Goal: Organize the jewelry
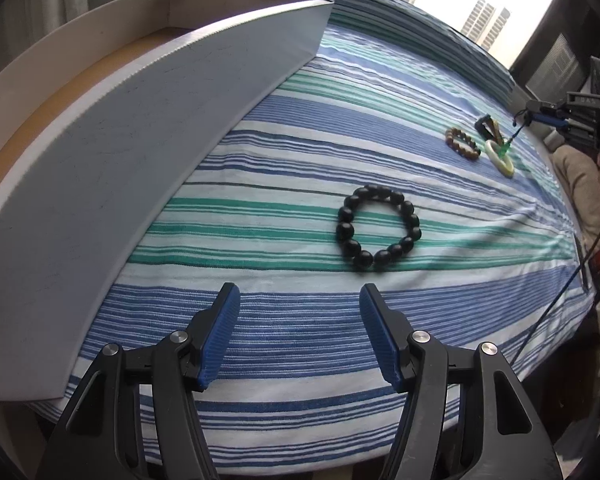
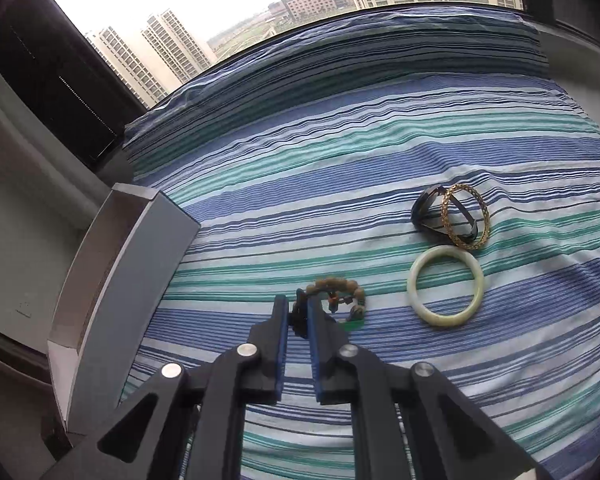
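A black bead bracelet (image 1: 378, 227) lies on the striped cloth (image 1: 300, 320), just ahead of my open, empty left gripper (image 1: 298, 300). Far right lie a brown bead bracelet (image 1: 463, 143), a pale jade bangle (image 1: 500, 160) and a dark bangle (image 1: 486, 126). In the right wrist view my right gripper (image 2: 298, 306) is shut on a dark part of a brown bead bracelet (image 2: 336, 294) with a green tassel (image 2: 352, 325). The jade bangle (image 2: 446, 290), a gold bangle (image 2: 466, 216) and a dark bangle (image 2: 432, 216) lie to its right.
A white open box (image 1: 140, 140) with a brown floor stands at the left of the cloth; it also shows in the right wrist view (image 2: 120, 280). The right gripper's body (image 1: 572, 116) and the person's hand show at the far right. A window lies beyond the bed.
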`<state>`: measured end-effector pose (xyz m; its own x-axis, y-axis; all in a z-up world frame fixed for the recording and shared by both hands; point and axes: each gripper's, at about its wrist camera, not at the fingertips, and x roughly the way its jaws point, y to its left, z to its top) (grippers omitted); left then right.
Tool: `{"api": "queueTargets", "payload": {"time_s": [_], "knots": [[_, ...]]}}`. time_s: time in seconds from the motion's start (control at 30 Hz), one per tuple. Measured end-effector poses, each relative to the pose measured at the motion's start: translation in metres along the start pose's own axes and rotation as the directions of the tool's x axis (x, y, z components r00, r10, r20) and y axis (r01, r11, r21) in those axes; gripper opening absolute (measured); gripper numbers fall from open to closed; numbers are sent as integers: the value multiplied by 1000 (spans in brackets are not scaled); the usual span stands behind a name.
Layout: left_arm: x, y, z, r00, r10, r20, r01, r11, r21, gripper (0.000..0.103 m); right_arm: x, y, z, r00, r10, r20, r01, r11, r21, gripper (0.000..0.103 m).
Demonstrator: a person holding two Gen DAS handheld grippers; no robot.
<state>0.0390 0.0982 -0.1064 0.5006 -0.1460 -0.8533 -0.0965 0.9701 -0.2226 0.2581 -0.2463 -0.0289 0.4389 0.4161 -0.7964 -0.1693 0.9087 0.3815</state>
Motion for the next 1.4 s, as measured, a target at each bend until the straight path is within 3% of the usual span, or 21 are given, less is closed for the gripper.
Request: {"api": "queueTargets", "payload": {"time_s": [0.33,0.4,0.43,0.63,0.9,1.17,1.23,1.3,1.4], "knots": [[-7,9,-1,1000,-6,-10,6,1000,-2,65,0,46,-70,989,29,-143,-46,992,-119,12],[-7,9,0,1000,-8,-18,8,1000,-1,65,8,45,-84,985,29,-171,-47,993,-104,18],[-7,8,0,1000,-5,-19,5,1000,4,65,10,42,-89,984,35,-176,-51,995,-88,29],[-4,4,1,1000,2,-31,-2,1000,23,66,-5,26,-105,993,32,-112,-38,998,-45,32],[9,-10,11,997,-47,-65,50,998,44,66,-32,20,-139,999,3,-47,-6,998,-65,32],[32,-36,35,999,-16,-49,21,995,96,64,-33,28,-177,998,35,-43,-38,997,-70,32],[41,-45,40,999,20,-44,-14,992,129,60,-32,33,-181,998,38,-42,-41,996,-80,32],[53,-56,43,997,49,-57,-39,986,163,49,-32,35,-182,998,41,-38,-44,995,-84,32],[61,-64,39,994,92,-56,-78,975,209,39,-38,34,-180,999,35,-11,-36,996,-83,32]]}}
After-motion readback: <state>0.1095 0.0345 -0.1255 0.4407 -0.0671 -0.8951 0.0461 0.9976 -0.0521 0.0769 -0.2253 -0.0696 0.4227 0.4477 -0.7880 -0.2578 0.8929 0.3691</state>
